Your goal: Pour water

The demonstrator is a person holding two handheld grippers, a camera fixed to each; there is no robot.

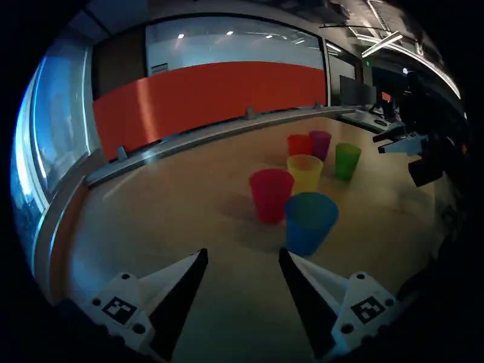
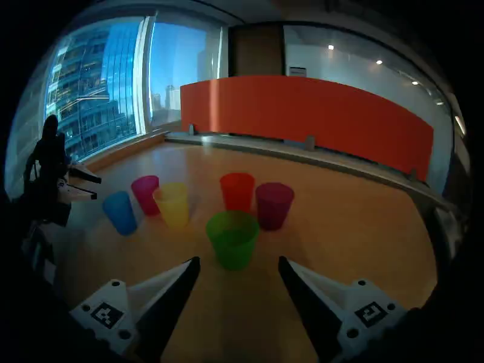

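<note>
We judge the pouring not yet begun: both pairs of tongs stand spread, pinching nothing, and no cup is lifted or tipped. In the left gripper view our left gripper [image 1: 242,251] sits at bottom centre, with the blue cup [image 1: 310,221] just above its right finger and the red cup [image 1: 271,193] beside that. In the right gripper view our right gripper [image 2: 238,259] sits at bottom centre, facing the green cup [image 2: 233,239]. The yellow cup [image 1: 305,172], orange cup [image 1: 299,145] and purple cup [image 1: 320,144] stand upright with them in a loose cluster on the wooden table [image 1: 181,199] — mid-frame in both views. Whether any cup holds water we cannot tell, so choosing, grasping and tipping one are all left. The right gripper view brings in bright windows [image 2: 103,91] at upper left — the left gripper view offers ceiling light strips [image 1: 381,43] at upper right.
</note>
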